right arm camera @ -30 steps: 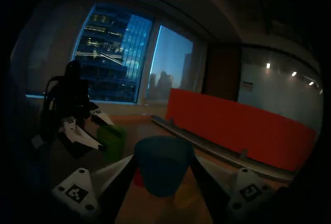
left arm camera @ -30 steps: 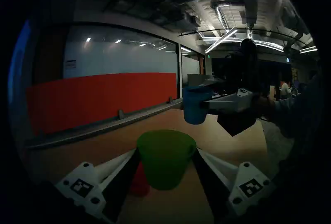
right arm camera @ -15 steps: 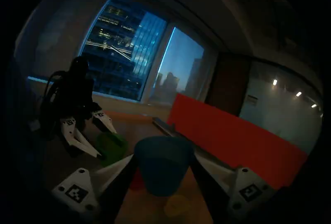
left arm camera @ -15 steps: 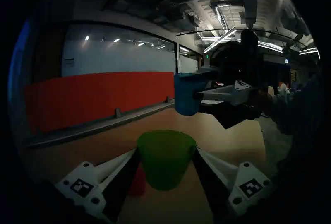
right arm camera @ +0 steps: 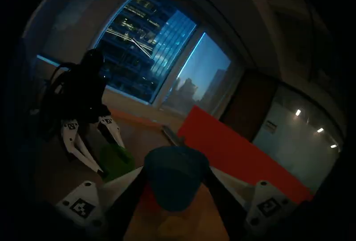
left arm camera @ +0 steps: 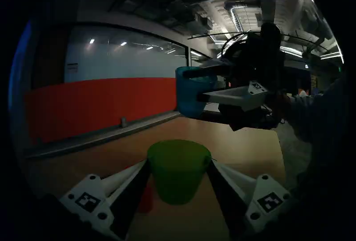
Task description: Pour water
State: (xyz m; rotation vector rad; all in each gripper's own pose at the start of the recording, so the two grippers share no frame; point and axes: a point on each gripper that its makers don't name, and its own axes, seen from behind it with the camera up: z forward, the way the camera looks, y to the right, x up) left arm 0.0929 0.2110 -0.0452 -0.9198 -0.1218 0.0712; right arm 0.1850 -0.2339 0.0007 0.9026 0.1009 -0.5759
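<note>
In the left gripper view, the left gripper (left arm camera: 178, 166) is clamped on a green cup (left arm camera: 179, 174), one finger pressing each side, the cup upright with its rim facing the camera. Below its left finger a red object (left arm camera: 145, 198) stands on the wooden table (left arm camera: 249, 147). Ahead, above and slightly right, the right gripper (left arm camera: 202, 84) grips a blue cup (left arm camera: 187, 94).

In the right gripper view, the blue cup sits squeezed between this gripper's two fingers, close to the camera. Ahead and to the left, lower down, the left gripper holds the green cup over the table.
</note>
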